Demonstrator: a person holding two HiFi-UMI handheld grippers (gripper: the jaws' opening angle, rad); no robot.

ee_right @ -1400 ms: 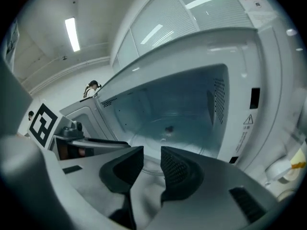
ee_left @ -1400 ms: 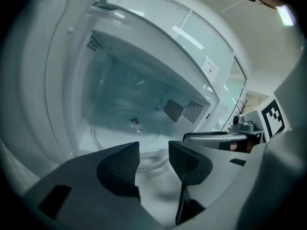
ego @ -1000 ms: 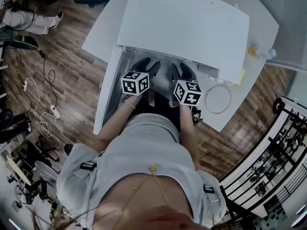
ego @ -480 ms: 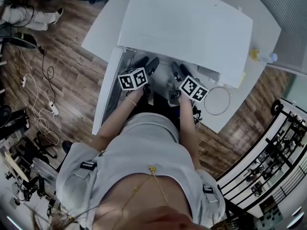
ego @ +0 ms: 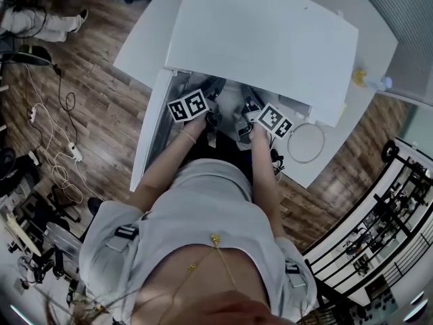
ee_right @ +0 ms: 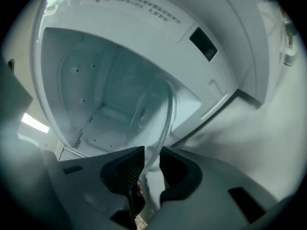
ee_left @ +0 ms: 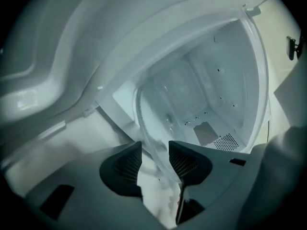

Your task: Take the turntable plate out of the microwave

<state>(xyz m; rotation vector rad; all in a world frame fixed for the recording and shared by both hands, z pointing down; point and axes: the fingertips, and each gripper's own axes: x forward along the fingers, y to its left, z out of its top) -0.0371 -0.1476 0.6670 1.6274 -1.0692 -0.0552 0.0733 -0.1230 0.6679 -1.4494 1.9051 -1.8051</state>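
The clear glass turntable plate (ee_left: 158,109) stands tilted on edge in the mouth of the white microwave (ego: 264,32). My left gripper (ee_left: 154,159) has its jaws on either side of the plate's rim. They have just been closing, but a gap still shows on the left pad's side. My right gripper (ee_right: 152,164) has also just been closing, and its pads press on the opposite rim of the plate (ee_right: 156,114). In the head view both grippers (ego: 203,103) (ego: 260,114) reach into the opening with the pale plate (ego: 233,100) between them.
The microwave door (ego: 152,127) hangs open on the left. A white roller ring (ego: 306,141) lies on the white table to the right, and a small yellow object (ego: 356,75) sits farther back. Cables trail on the wooden floor (ego: 67,114).
Both grippers have rolled, so their marker cubes now face differently, and sunk deeper into the microwave opening. Their dark jaws, plain to see a second ago, are now mostly hidden inside.
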